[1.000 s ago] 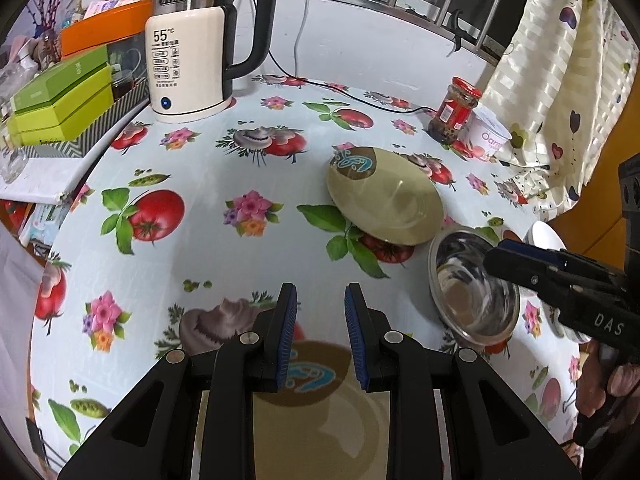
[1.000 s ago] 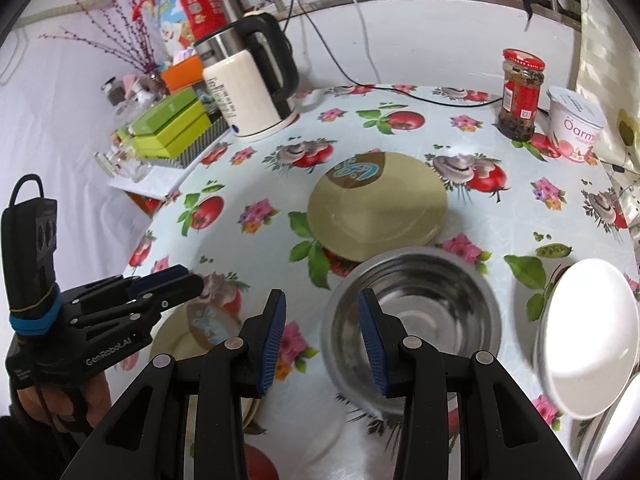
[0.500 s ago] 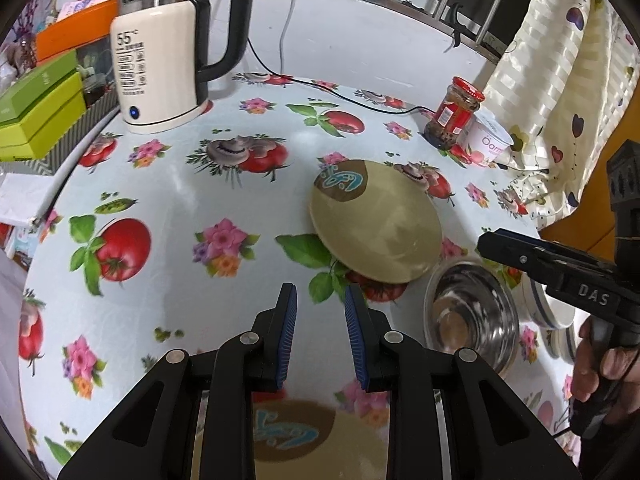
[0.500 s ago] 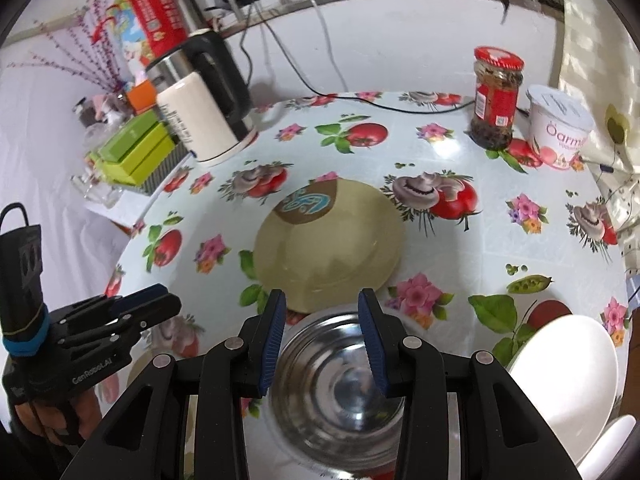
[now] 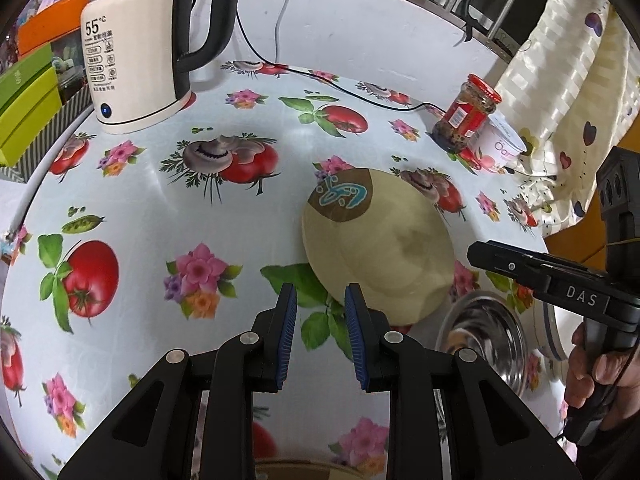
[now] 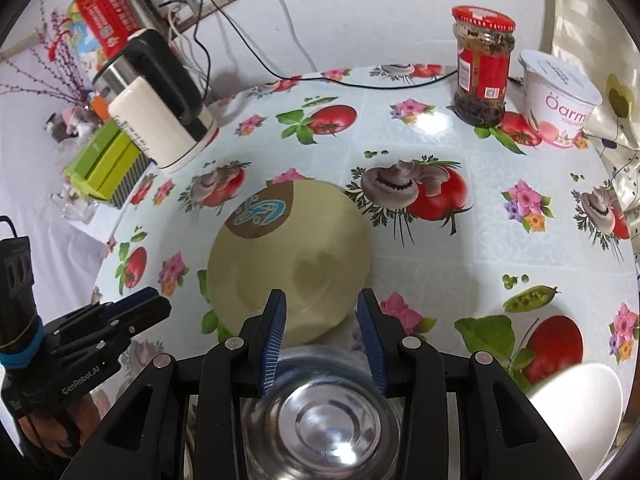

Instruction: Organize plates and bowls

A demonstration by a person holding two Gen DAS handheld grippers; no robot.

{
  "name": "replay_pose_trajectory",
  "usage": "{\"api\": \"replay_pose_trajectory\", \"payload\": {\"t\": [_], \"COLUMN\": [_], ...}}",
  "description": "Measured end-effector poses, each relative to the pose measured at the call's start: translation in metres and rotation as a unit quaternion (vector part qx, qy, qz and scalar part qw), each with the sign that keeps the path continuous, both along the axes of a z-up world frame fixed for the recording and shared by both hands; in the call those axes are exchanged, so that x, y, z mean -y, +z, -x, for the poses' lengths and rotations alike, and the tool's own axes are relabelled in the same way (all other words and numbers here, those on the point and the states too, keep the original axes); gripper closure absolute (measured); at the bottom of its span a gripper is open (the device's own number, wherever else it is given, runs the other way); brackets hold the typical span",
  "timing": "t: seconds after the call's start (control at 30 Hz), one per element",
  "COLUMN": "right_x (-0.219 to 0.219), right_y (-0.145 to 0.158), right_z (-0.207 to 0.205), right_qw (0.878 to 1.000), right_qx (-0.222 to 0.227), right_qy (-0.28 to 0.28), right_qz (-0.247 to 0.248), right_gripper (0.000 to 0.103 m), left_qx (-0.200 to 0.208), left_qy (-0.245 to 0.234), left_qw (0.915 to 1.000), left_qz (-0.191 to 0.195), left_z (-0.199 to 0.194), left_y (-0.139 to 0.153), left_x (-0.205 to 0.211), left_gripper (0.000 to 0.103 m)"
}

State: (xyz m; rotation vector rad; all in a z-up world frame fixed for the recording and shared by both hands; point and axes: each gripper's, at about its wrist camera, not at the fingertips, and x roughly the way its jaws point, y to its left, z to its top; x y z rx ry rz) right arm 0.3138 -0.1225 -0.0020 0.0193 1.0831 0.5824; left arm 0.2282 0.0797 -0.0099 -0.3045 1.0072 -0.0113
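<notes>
Tan plate (image 6: 288, 264) lay dead ahead of the right gripper (image 6: 321, 334), steel bowl (image 6: 320, 416) directly beneath it. Left gripper (image 5: 321, 336) sat off the plate's near-left edge. Both jaws stood partly open, holding nothing.

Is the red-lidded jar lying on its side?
No, the jar stands upright on the table beside the yogurt tub.

Left black plastic two-finger gripper (image 5: 320, 300) is showing ribbed blue pads (image 5: 287, 340) and round silver screws at its finger joints. Right black plastic two-finger gripper (image 6: 322, 308) is showing matching blue pads (image 6: 272, 344); white "DAS" lettering is appearing on its side, "GenRobot.AI" and a blue band on the left one's.
</notes>
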Motion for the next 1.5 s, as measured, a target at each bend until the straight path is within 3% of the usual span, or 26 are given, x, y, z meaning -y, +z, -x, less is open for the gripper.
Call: {"api": "replay_pose_trajectory", "payload": {"t": [0.53, 1.5], "right_x": [-0.006, -0.011], "right_y": [-0.031, -0.041], "right_z": [-0.033, -0.046], "right_qw": [0.998, 0.998], "right_qx": [-0.051, -0.059], "right_qy": [-0.020, -0.021], "right_qz": [0.010, 0.010], "right_gripper": [0.081, 0.085], "left_qx": [-0.028, -0.029], "left_qy": [0.000, -0.004], "left_qw": [0.9993, 0.9994], "left_qz": [0.026, 0.017], "left_z": [-0.034, -0.042], "left_y": [-0.025, -0.031], "left_x": [-0.004, -0.004], "left_gripper": [0.077, 0.082]}}
